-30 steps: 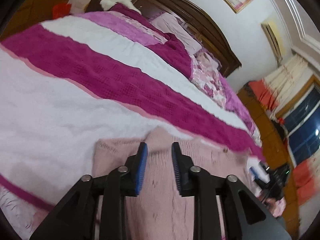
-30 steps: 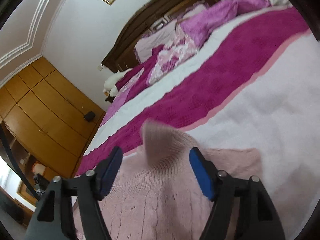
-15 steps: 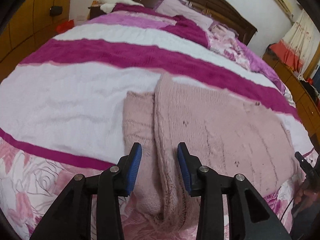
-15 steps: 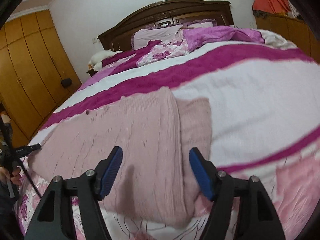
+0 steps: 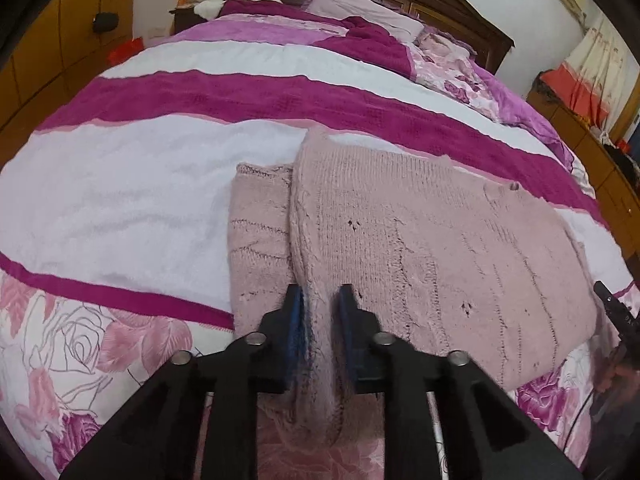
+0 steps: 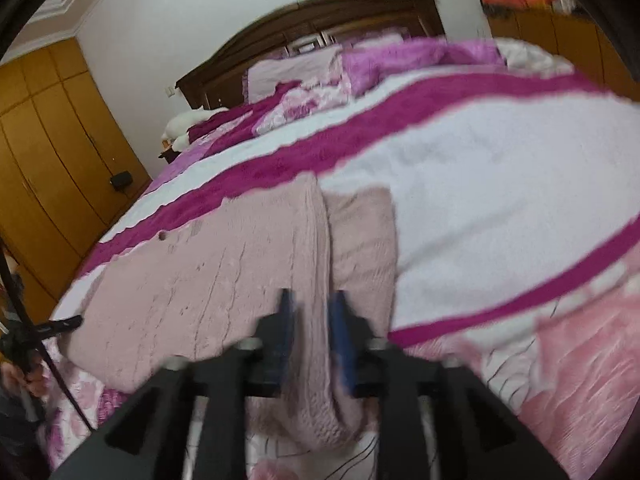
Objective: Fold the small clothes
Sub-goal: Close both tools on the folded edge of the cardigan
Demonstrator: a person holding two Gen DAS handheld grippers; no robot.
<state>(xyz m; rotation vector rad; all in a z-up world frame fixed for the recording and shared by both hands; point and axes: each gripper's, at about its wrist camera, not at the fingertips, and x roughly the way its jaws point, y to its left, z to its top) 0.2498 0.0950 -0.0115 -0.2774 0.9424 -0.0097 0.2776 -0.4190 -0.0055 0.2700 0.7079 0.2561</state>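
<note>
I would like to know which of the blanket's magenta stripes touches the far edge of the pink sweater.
The wide middle stripe: the sweater reaches its near border. The narrow stripe runs beside the sweater's near end; the far magenta patch lies by the pillows.

A pink knitted sweater (image 5: 420,240) is being shown spread across the bed (image 5: 120,192), over a blanket (image 5: 248,100) striped in white and magenta. A thick fold along the sweater's near left edge is being pinched by the left claw (image 5: 320,320), whose jaws have just been closing, blue pads pressed onto the knit from both sides. A narrower folded strip is being left just beside that fold, on the left. Pillows (image 5: 360,4) are being propped against a dark wooden headboard (image 5: 460,0) at the far end.
</note>
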